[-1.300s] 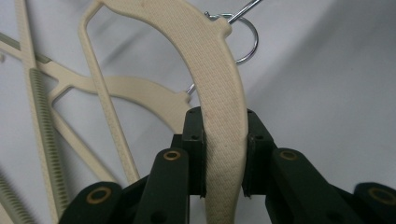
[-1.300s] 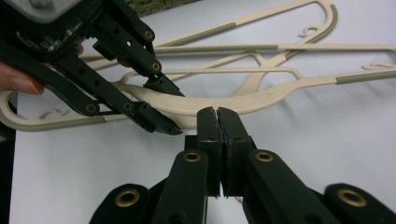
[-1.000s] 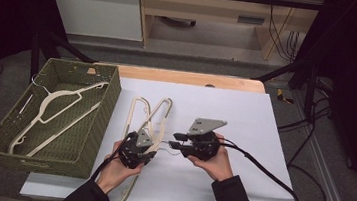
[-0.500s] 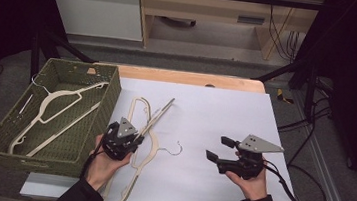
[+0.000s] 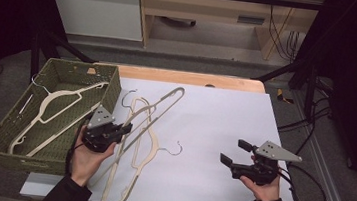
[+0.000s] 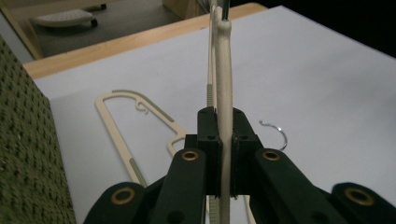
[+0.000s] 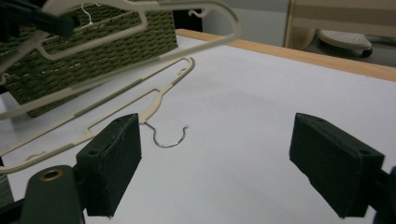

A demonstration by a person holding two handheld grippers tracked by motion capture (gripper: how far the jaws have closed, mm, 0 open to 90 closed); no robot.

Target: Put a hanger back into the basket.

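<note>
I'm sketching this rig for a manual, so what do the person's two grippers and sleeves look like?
Both the left gripper and the right gripper are black, each topped by a grey three-cornered plate. Their jaws end in blocky black pads, and the linkage arms carry brass-coloured pivot rings. A black cable trails from the right gripper across the white table. The person wears dark long sleeves.

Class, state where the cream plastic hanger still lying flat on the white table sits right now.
In the high view, the cream plastic hanger lying flat rests left of centre on the white table, under the lifted hanger, its metal hook pointing towards the right tool.
</note>
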